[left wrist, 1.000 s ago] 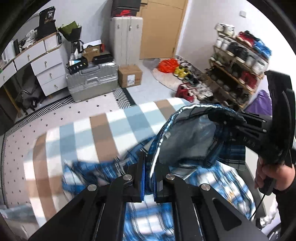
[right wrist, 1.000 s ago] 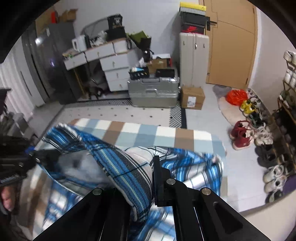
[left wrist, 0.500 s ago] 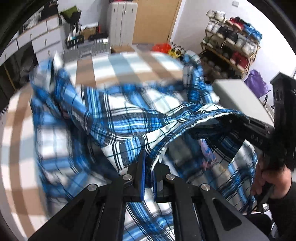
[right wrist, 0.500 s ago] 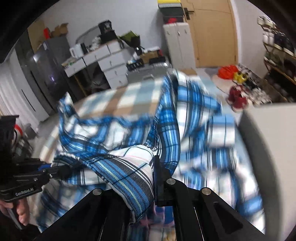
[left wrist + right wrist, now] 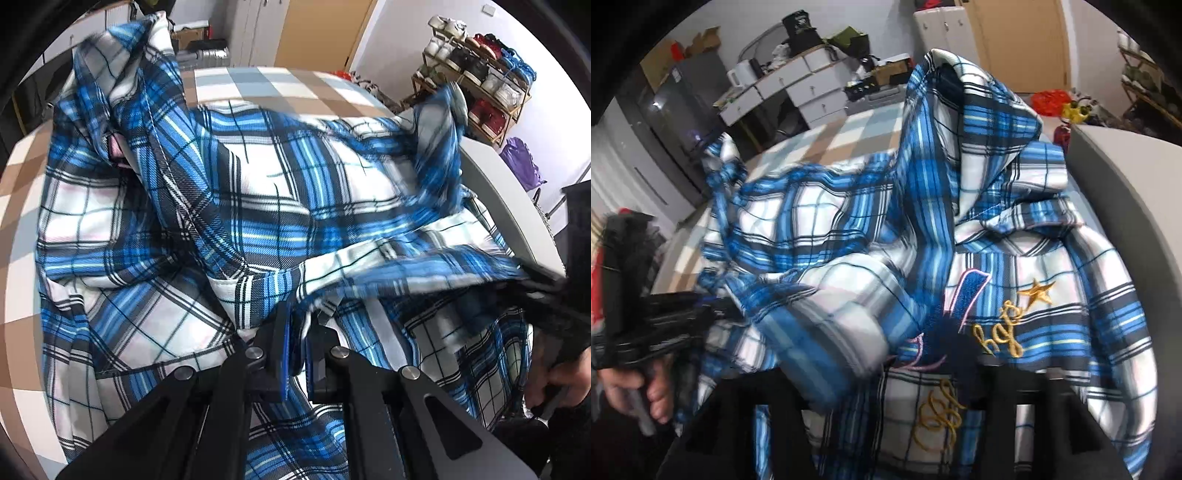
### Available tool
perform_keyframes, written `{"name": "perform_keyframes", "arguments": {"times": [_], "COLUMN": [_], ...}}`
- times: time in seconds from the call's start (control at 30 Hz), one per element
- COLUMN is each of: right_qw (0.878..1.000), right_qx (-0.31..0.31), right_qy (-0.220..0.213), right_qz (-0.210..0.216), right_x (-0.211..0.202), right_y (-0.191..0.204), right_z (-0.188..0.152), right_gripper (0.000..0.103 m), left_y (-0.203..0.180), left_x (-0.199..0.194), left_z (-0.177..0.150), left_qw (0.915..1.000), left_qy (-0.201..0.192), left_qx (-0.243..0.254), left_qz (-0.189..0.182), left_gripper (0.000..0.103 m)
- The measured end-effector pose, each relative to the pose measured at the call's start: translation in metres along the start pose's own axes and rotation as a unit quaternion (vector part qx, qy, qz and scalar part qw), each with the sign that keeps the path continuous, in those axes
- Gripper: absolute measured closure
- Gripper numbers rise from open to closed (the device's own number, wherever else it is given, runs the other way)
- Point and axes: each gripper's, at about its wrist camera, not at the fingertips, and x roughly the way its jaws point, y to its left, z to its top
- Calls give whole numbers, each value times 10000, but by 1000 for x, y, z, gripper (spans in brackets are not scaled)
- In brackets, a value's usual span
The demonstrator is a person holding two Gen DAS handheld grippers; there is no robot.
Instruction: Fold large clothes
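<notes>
Plaid shirt (image 5: 280, 192), blue-and-white woven cloth with gold embroidery, lay rumpled in folds across the checkered table (image 5: 258, 79). Left gripper (image 5: 297, 334) fingers were pinched closed on a hem edge, angled steeply down. Right gripper (image 5: 886, 384) fingers were opening, cloth draped loosely between them, also pointed downward.
</notes>
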Motion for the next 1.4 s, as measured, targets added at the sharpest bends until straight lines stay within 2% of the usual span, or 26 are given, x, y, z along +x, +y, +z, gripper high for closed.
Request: {"name": "perform_keyframes", "arguments": {"times": [0.17, 0.2, 0.3, 0.37, 0.43, 0.53, 0.63, 0.77, 0.83, 0.93, 1.03, 1.07, 1.1, 1.13, 1.17, 1.2, 1.27, 1.33, 1.4], "right_qw": [10000, 9997, 9976, 9947, 9925, 9949, 9989, 9990, 9983, 9990, 9994, 9986, 9969, 9957, 9940, 9928, 9953, 9950, 9856], "right_qx": [-72, -210, -502, -598, -603, -295, -25, 108, 98, 87, 265, 320, 368, 382, 388, 413, 579, 843, 1432], "right_qy": [-40, 86, 459, 838, 1040, 943, 475, -431, -576, -343, 117, 216, 346, 458, 589, 601, 103, -428, -810], "right_qz": [-36, -113, -108, -71, -242, -188, 60, 50, 77, 259, -204, -373, -608, -715, -832, -946, -768, -307, 401], "right_x": [-18, -17, -14, -10, -10, -26, -51, -73, -68, -36, 10, 21, 37, 45, 53, 54, 33, 0, -29], "right_y": [-3, 1, 16, 22, 20, 8, -1, -2, 2, 6, 2, -3, -4, -7, -10, -13, -23, -35, -60], "right_z": [26, 35, 29, 16, 5, -9, -12, 19, 44, 82, 107, 111, 117, 120, 121, 121, 116, 107, 91], "right_gripper": [37, 35, 35, 35, 35, 34, 33, 15, 13, 14, 16, 22, 39, 52, 89, 100, 101, 101, 101], "left_y": [3, 2, 6, 18, 27, 37, 33, 21, 20, 20, 19, 19, 18, 18, 21, 23, 26, 28, 30], "left_x": [-4, -5, -1, -1, -6, -9, -18, -21, -13, -5, -4, -4, -2, -1, -3, -3, -5, -5, -7], "left_z": [4, 5, 5, 6, 2, 1, -5, -17, -15, -15, -14, -13, -12, -12, -13, -13, -13, -13, -13], "left_qw": [9997, 9997, 9996, 9992, 9982, 9974, 9982, 9985, 9987, 9987, 9986, 9986, 9985, 9985, 9984, 9983, 9982, 9981, 9978], "left_qy": [105, 99, 189, 267, 303, 318, 239, 149, 187, 223, 240, 244, 248, 256, 262, 272, 292, 325, 342], "left_qx": [92, 171, 173, -3, -204, -243, 72, 277, 274, 280, 284, 281, 273, 269, 257, 228, 190, 155, 87], "left_qz": [-207, -129, -137, -283, -470, -607, -551, -447, -398, -373, -369, -379, -394, -411, -428, -454, -487, -505, -558], "left_gripper": [101, 101, 101, 101, 101, 101, 101, 100, 100, 100, 100, 100, 100, 100, 100, 100, 100, 100, 100]}}
